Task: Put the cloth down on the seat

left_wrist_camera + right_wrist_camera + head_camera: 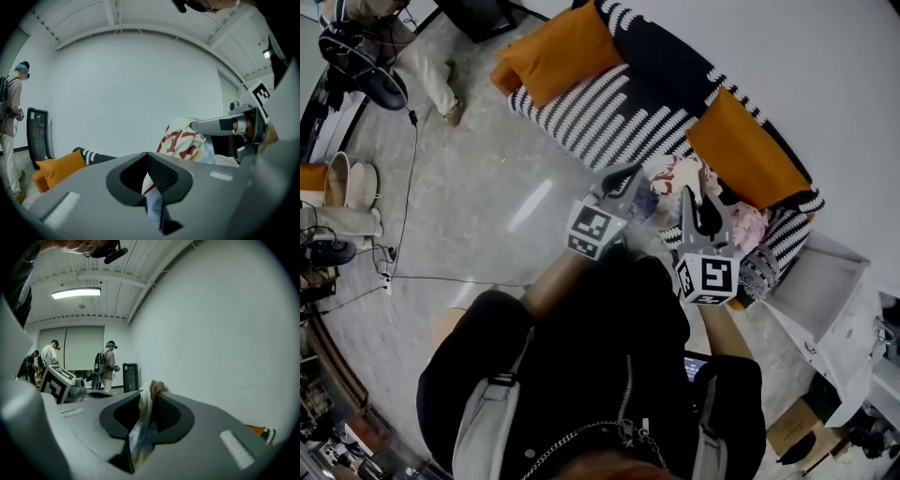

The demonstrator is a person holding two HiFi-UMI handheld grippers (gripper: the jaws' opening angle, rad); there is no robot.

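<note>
With the left gripper [622, 178] and right gripper [698, 210] each clamped on the white, red-and-pink printed cloth [667, 176], bunched between them over the black-and-white striped sofa seat [600, 117], the carry looks nearly done; next comes lowering it, then opening both jaws

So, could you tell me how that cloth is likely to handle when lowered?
Likely floppy: the cloth bunches where the left gripper and right gripper pinch it. It looks thin, so probably light, and should drape over the seat.
</note>
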